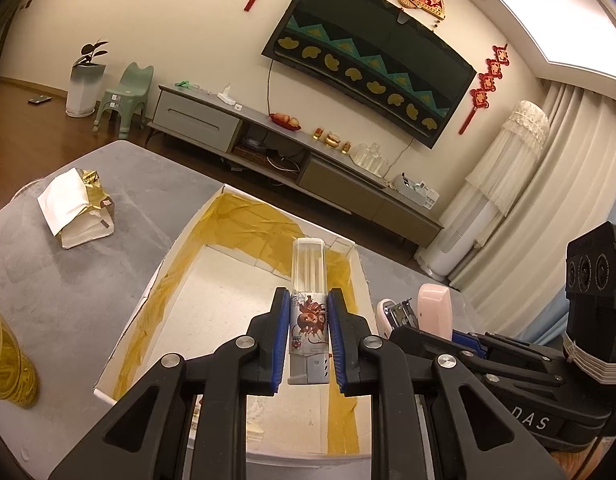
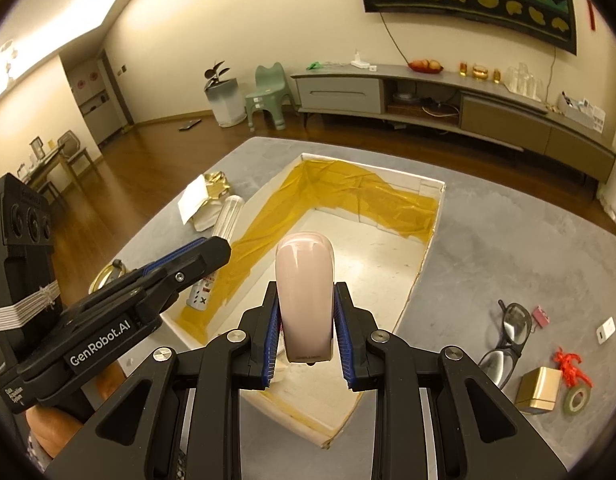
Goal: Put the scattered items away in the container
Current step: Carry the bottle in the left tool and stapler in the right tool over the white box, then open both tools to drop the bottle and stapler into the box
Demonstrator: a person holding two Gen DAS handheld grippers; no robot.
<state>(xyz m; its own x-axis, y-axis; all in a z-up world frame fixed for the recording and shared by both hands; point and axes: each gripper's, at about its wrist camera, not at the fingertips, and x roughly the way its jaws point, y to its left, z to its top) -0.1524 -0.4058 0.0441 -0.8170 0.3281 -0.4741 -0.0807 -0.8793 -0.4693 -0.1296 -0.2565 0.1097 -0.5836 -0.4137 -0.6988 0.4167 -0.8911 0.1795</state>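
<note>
Box (image 1: 170, 260) below both | left gripper (image 1: 308, 344) clamps tube (image 1: 309, 312) between pads | right gripper (image 2: 306, 334) clamps pink stapler (image 2: 305, 296) between pads

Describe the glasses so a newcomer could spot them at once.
Start at the white box with yellow tape on the grey mat. On the mat beyond its right wall lies a small cluster of loose items. The glasses are nearest the box: dark-framed, two clear lenses, unlike the gold cube and red knot beside them.
</note>
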